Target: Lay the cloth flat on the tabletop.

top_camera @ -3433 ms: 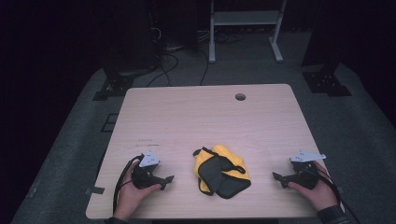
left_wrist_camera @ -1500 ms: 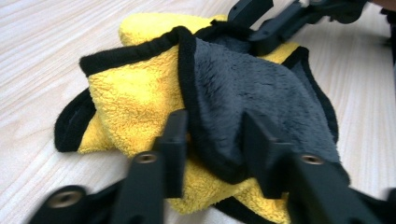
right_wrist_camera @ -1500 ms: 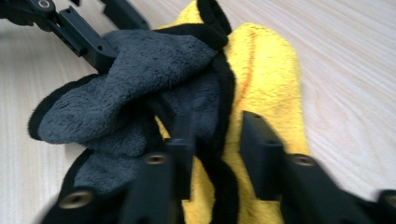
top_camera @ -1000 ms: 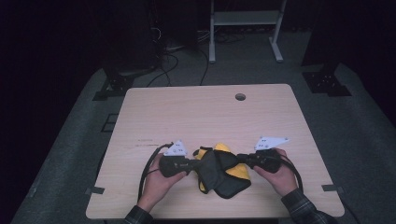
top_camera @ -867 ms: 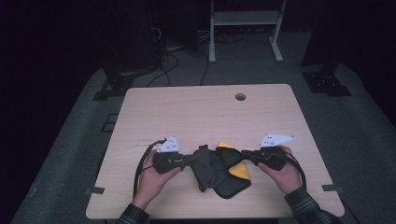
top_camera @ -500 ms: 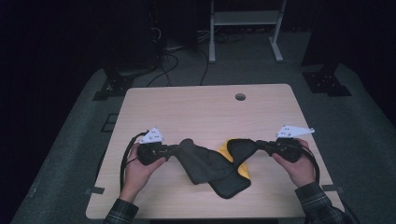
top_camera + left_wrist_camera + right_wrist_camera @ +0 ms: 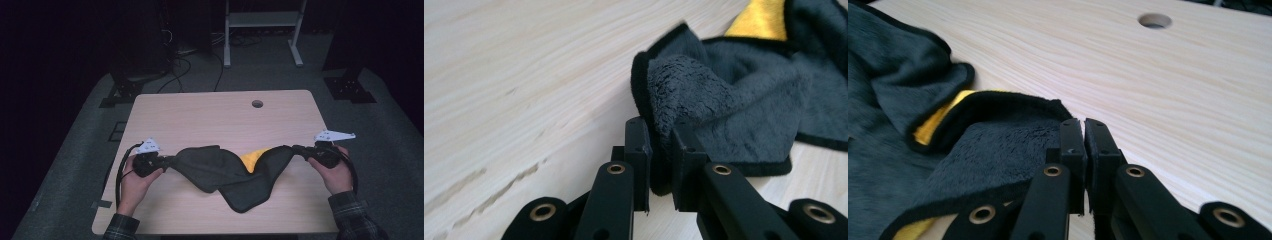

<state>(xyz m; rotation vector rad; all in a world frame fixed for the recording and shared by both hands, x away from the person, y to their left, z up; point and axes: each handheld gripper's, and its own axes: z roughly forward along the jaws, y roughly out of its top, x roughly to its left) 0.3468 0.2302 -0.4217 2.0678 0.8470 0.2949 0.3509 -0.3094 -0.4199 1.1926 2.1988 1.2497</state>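
The dark grey microfibre cloth [image 7: 227,172], yellow on its other face, lies across the near half of the wooden table [image 7: 220,115], stretched side to side with its middle sagging toward the person. Its long axis runs gripper to gripper, so any further spreading pull goes straight outward along that line. The left gripper [image 7: 167,161] has its 2 jaws pinched on the cloth's left corner, plush bunched between them. The right gripper [image 7: 295,148] is clamped nearly flat on the right corner's thin hem. Beyond the cloth sits the table's cable hole [image 7: 257,103].
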